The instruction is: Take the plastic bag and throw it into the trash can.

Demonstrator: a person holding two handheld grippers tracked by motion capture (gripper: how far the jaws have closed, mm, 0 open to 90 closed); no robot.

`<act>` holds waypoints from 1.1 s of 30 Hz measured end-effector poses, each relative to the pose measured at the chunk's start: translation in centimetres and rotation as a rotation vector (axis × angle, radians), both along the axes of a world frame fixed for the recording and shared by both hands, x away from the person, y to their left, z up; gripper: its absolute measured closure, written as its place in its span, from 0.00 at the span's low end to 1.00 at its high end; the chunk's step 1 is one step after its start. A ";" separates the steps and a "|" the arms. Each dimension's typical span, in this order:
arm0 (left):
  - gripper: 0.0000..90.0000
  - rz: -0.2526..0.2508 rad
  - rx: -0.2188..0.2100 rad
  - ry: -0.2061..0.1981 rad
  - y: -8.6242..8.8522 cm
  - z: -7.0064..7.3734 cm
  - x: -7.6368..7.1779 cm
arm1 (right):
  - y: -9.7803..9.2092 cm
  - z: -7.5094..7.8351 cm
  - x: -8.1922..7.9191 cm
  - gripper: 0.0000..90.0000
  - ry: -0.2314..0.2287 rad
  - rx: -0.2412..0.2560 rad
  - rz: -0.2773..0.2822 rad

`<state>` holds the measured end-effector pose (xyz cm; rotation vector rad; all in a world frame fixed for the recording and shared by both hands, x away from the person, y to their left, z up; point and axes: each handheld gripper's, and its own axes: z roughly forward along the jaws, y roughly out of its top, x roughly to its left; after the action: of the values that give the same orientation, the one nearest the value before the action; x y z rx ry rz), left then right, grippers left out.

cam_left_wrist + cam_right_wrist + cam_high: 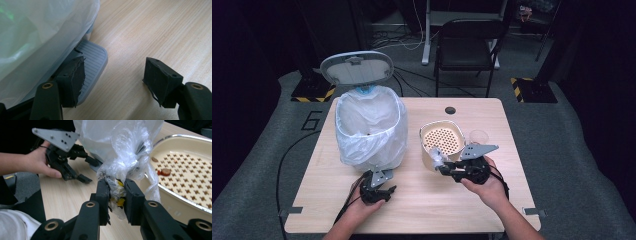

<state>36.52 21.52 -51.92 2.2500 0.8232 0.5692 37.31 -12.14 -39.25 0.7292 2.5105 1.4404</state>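
**Bag of scraps lifted toward the lined pedal bin**

The right gripper [117, 195] has its jaws clamped on a small clear plastic bag [125, 167] that holds yellow and dark scraps. In the high view the bag [435, 156] sits at the front edge of the cream perforated basket [441, 138], just beside the bin, so the grip looks chosen to carry the bag across without spilling. A few food bits lie on the basket's perforated floor [190, 176].

The left gripper [117, 75] has its jaws apart, one pad over the grey ribbed pedal [92, 56] at the foot of the pedal bin [371, 127], the other over bare table [150, 30]. That placement suggests it is pressing or about to press the pedal to keep the lid [357, 67] up; the lid stands raised behind the white liner [349, 145].

A clear plastic cup [478, 136] stands to the right of the basket, apart from the work.
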 end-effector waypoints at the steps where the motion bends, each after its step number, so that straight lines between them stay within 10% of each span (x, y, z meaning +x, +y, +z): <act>1: 0.37 0.002 -0.002 0.000 0.0 0.0 0.0 | 0.1 0.2 0.1 0.84 0.005 0.007 -0.001; 33: 0.37 0.004 -0.005 -0.001 0.0 0.0 0.0 | 3.9 7.5 3.6 0.83 -0.120 0.013 0.027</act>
<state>36.52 21.52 -51.95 2.2434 0.8276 0.5693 40.96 -8.26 -31.77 0.5943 2.4321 1.4651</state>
